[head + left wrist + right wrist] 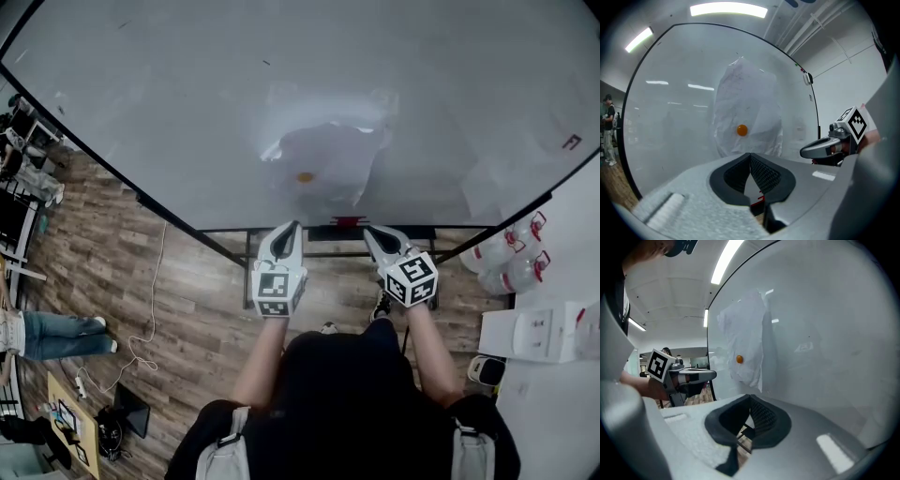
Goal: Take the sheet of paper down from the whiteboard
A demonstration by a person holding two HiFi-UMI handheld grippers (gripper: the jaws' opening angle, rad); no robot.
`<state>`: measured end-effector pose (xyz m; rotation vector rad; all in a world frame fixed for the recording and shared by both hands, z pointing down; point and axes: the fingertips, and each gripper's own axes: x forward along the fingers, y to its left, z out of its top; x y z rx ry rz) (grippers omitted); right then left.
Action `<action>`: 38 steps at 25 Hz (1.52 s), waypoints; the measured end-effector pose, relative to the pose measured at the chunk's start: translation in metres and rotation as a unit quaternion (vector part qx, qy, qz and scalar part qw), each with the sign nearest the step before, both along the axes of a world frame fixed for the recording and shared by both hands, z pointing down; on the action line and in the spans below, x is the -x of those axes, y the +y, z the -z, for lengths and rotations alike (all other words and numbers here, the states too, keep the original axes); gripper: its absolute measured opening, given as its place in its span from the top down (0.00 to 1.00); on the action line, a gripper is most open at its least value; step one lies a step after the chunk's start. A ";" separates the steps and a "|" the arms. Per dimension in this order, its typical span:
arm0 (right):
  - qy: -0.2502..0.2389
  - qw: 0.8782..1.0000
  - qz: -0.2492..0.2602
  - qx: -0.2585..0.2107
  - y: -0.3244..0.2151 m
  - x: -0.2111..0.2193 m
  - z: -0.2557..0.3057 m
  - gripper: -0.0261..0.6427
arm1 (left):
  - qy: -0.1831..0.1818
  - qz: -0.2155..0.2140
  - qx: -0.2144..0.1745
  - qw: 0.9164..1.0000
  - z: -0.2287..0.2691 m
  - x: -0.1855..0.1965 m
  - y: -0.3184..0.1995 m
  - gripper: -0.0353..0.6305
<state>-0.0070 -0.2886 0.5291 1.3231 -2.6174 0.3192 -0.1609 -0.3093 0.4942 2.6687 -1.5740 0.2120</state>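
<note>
Head view: sheet of paper (323, 164) hangs low and centre on the whiteboard (141, 84), pinned by an orange magnet (306, 176). Left claw (293, 228) and right claw (369, 232) are side by side just below the sheet, near the board's bottom edge and clear of the paper.

Jaw state shows only in the gripper views:
- Left gripper view: pads pressed together, nothing between them.
- Right gripper view: same, closed and empty.

Both also show the sheet creased, the other gripper off to one side, and ceiling strip lights (729, 9).

Head view alone shows the room:
- wood-plank floor (187, 300) with a white cable (141, 347) trailing across it
- black stand frame (248, 253) under the board
- water jugs (516, 262) at right
- a bystander's legs (56, 335) at far left
</note>
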 end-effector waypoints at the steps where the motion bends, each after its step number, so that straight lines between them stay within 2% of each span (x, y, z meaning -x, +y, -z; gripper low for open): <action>1: 0.000 1.000 0.000 -0.001 -0.001 -0.001 0.000 0.95 | 0.001 0.001 -0.001 1.000 0.000 0.000 -0.001 0.93; 13: -0.007 1.000 0.019 -0.018 -0.029 -0.006 0.011 0.95 | -0.001 0.016 -0.019 1.000 0.013 -0.010 -0.025 0.93; 20: -0.036 0.997 0.043 -0.045 -0.045 -0.005 0.030 0.95 | -0.004 0.054 -0.027 0.998 0.023 -0.008 -0.044 0.92; 21: -0.040 0.997 0.048 -0.054 -0.046 -0.005 0.036 0.91 | -0.005 0.055 -0.030 0.998 0.024 -0.010 -0.046 0.92; 26: -0.061 0.992 0.059 -0.099 -0.054 -0.003 0.056 0.86 | -0.028 0.060 -0.041 0.997 0.030 -0.017 -0.058 0.87; 32: -0.075 0.988 0.068 -0.115 -0.061 -0.001 0.071 0.82 | -0.042 0.068 -0.048 0.996 0.036 -0.020 -0.070 0.78; 38: -0.072 0.987 0.083 -0.114 -0.065 0.001 0.070 0.82 | -0.044 0.073 -0.055 0.995 0.037 -0.027 -0.078 0.76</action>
